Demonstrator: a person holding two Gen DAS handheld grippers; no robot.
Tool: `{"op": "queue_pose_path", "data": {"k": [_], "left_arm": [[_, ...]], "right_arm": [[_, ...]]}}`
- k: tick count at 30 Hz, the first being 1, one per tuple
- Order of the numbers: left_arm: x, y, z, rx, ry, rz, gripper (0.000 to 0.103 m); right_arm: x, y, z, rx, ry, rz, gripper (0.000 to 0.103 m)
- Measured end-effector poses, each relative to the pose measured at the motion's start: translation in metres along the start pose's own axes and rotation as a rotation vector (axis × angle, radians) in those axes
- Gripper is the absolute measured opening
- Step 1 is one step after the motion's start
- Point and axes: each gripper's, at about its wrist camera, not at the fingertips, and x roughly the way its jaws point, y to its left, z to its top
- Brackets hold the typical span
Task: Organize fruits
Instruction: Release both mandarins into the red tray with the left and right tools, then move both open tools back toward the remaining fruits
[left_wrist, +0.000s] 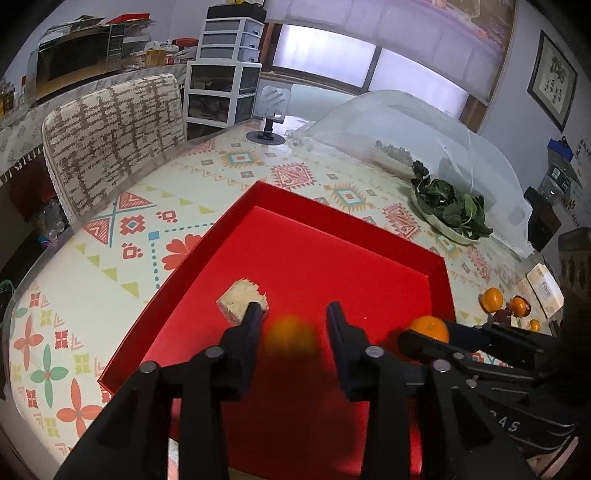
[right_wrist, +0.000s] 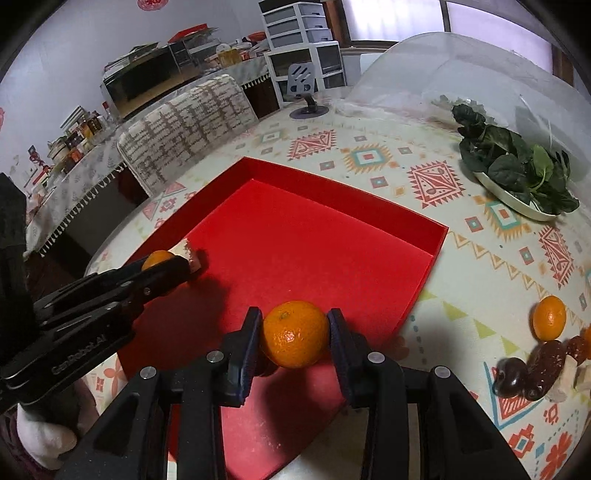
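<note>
We were over the red tray (right_wrist: 332, 236) with both grippers, and each had an orange to deliver. The right gripper (right_wrist: 294, 341) was clamped on an orange (right_wrist: 294, 339), its pads pressed to either side, above the tray's near edge. The left gripper (left_wrist: 293, 317) had its jaws apart: a blurred orange (left_wrist: 291, 338) sat between them without the pads touching it, so we judged it was dropping to the tray floor, just beside a pale block (left_wrist: 242, 299) already lying there. To do this step well, we thought the right gripper should carry its fruit further in, away from the rim, sink close to the floor and only then part its jaws, so the round fruit would not roll or knock the block. The held orange looked smooth, glossy and firm, with a small green stem scar on top. More oranges (right_wrist: 549, 317) waited on the tablecloth (right_wrist: 461, 258) to the right of the tray, near some dark dates (right_wrist: 532, 369).
</note>
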Motion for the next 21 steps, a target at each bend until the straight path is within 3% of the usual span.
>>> {"op": "queue_pose_path", "data": {"k": [1, 3, 6, 11, 13, 15, 21], "left_arm": [[-0.002, -0.002, 0.000, -0.001, -0.006, -0.001, 0.048], [-0.007, -0.004, 0.002, -0.004, -0.020, -0.001, 0.050], [-0.013, -0.006, 0.004, -0.007, -0.028, -0.003, 0.052], [-0.026, -0.015, 0.005, 0.000, -0.056, -0.007, 0.055], [-0.031, -0.021, 0.005, 0.009, -0.068, -0.008, 0.055], [-0.036, -0.028, 0.005, 0.021, -0.077, -0.013, 0.055], [-0.047, -0.058, 0.000, 0.066, -0.092, -0.040, 0.055]], "right_arm": [[0.000, 0.001, 0.000, -0.001, 0.001, 0.001, 0.040], [-0.003, 0.003, 0.001, -0.007, -0.009, -0.001, 0.042], [-0.010, 0.004, 0.003, -0.008, -0.032, 0.004, 0.056], [-0.029, 0.003, 0.000, 0.002, -0.056, 0.007, 0.059], [-0.042, -0.002, -0.004, 0.028, -0.070, 0.027, 0.069], [-0.057, -0.011, -0.008, 0.086, -0.078, 0.063, 0.075], [-0.102, -0.050, -0.027, 0.294, -0.068, 0.302, 0.077]]}}
